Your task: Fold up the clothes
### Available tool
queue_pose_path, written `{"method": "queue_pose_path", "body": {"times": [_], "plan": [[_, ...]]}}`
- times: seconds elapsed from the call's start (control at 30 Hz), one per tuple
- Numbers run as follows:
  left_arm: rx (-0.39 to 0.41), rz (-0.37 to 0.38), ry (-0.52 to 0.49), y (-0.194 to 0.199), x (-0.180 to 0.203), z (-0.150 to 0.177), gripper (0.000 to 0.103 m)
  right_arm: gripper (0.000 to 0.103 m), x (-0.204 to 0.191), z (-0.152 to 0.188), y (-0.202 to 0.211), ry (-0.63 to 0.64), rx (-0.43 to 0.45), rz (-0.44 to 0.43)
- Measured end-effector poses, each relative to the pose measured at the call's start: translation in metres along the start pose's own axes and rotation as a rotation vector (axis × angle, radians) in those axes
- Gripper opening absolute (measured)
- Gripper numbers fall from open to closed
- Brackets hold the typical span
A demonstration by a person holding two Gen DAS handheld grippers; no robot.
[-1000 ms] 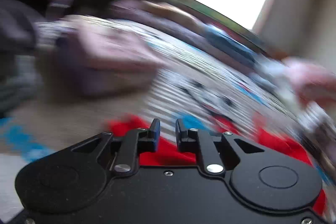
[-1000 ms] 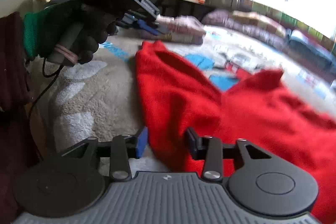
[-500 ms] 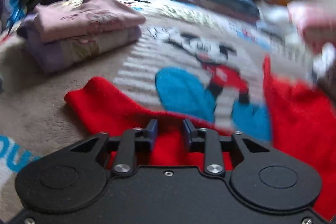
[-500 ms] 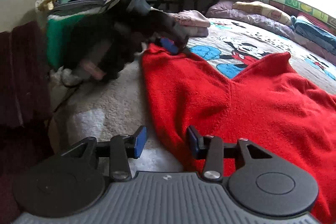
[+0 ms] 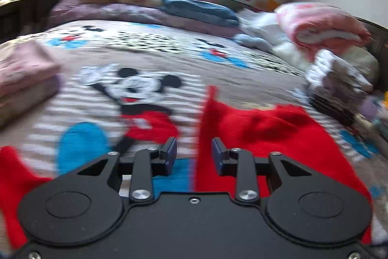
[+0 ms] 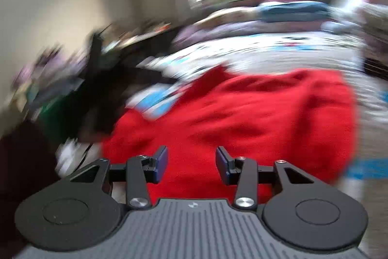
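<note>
A red fleece garment lies spread on a bedspread printed with a cartoon mouse. In the left wrist view my left gripper is open just above the garment's left edge, with nothing between its fingers; another red part shows at the far left. In the blurred right wrist view my right gripper is open and empty low over the red garment. A dark blurred shape at the left is the other gripper and the hand that holds it.
Folded pink and lilac clothes sit at the left. Pillows and folded bedding line the far side under the window. A heap of pink and white laundry fills the right.
Both views have swung right. My left gripper has opened wider and moved from the red sleeve to the garment's edge. My right gripper has opened wider and shifted over the red cloth.
</note>
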State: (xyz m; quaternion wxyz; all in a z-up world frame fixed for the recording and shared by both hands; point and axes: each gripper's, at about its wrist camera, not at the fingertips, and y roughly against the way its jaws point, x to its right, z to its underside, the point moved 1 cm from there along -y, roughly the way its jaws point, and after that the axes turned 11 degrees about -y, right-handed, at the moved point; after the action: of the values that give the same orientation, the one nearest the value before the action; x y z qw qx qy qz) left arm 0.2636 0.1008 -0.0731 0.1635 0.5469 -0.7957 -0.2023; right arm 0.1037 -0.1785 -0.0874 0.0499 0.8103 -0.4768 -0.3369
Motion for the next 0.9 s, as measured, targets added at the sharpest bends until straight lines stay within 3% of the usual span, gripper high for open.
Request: {"method": "queue_pose_path", "body": {"times": [0.07,0.13,0.37,0.73,0.9], "plan": [[-0.001,0.039,-0.044,-0.006,0.025,-0.003,0.043,0.046,0.036,-0.017,0.011,-0.114,0.063,0.042],[-0.001,0.075,-0.08,-0.01,0.047,-0.005,0.043,0.046,0.071,-0.031,0.017,-0.225,0.113,0.072],[-0.032,0.225,-0.199,-0.018,0.113,0.006,0.047,0.052,0.179,-0.08,-0.026,-0.482,0.083,0.072],[-0.073,0.226,-0.172,-0.034,0.106,0.015,0.047,0.052,0.253,-0.141,-0.108,-0.509,-0.029,0.109],[-0.08,0.235,-0.137,-0.038,0.098,0.016,0.047,0.048,0.262,-0.151,-0.127,-0.494,-0.076,0.069]]}}
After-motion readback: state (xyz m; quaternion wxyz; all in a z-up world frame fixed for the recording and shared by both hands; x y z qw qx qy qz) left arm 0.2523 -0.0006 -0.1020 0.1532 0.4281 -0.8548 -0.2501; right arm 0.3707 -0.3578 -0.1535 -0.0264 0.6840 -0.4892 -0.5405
